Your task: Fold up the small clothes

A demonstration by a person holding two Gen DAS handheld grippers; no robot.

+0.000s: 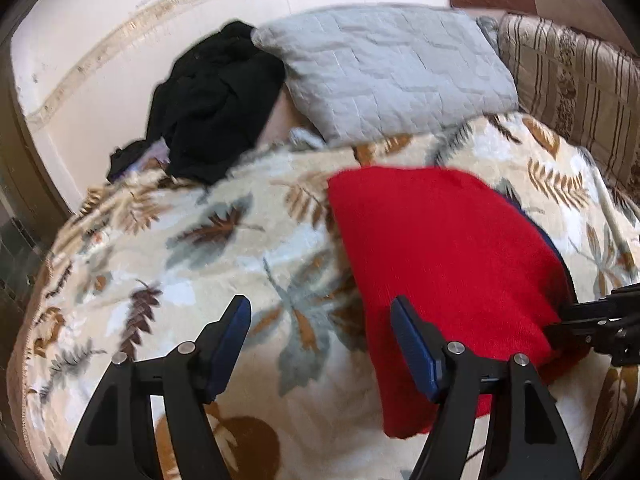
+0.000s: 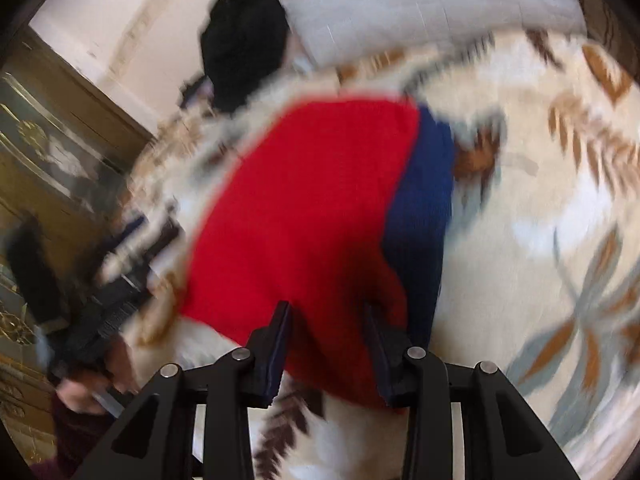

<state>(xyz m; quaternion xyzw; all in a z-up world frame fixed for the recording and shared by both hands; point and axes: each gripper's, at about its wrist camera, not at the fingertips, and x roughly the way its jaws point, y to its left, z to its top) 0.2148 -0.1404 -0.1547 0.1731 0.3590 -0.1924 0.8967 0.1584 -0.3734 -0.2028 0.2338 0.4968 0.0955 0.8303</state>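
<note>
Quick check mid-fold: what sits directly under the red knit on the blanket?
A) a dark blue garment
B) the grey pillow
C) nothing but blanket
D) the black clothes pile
A: a dark blue garment shows along the far edge of the red knit.

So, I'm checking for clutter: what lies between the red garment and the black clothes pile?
Only bare leaf-patterned blanket lies between the red garment and the black clothes pile, clearest in the left wrist view.
</note>
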